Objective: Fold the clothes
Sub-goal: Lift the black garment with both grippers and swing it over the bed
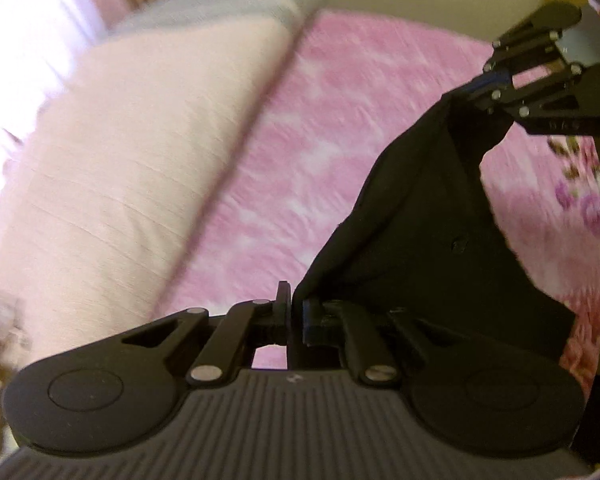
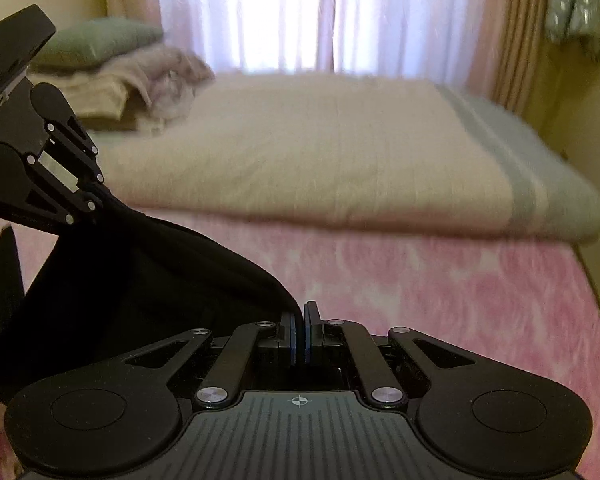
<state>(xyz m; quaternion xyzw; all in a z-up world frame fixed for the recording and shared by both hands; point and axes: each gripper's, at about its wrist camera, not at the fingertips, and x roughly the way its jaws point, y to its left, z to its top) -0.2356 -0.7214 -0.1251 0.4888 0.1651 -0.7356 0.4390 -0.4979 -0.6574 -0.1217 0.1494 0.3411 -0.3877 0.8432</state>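
Nearest in the left wrist view, the left gripper [image 1: 290,312] has its jaws pinched together on one edge of a black garment [image 1: 420,232]. The cloth rises from those jaws and stretches up and to the right, where the right gripper [image 1: 480,92] grips another part of its edge. The garment hangs between the two, lifted above the pink bedspread [image 1: 300,140], with a small dark button visible near its middle.

In the right wrist view the right gripper [image 2: 300,332] shows its blue-padded jaws closed almost flat together, the garment's hem [image 2: 236,264] caught between them. From there the black garment [image 2: 120,288] sweeps away to the left and up to the left gripper [image 2: 94,200], which also has its jaws clamped on the cloth.

Beyond the garment the pink bedspread [image 2: 420,280] covers the near part of the bed. Farther back lies a folded cream blanket [image 2: 320,152] with a pale blue band along its right side. At the far left sits a stack of folded linens [image 2: 112,96] topped by a green pillow [image 2: 96,40]. White curtains [image 2: 284,12] hang at the far wall, bright with daylight.
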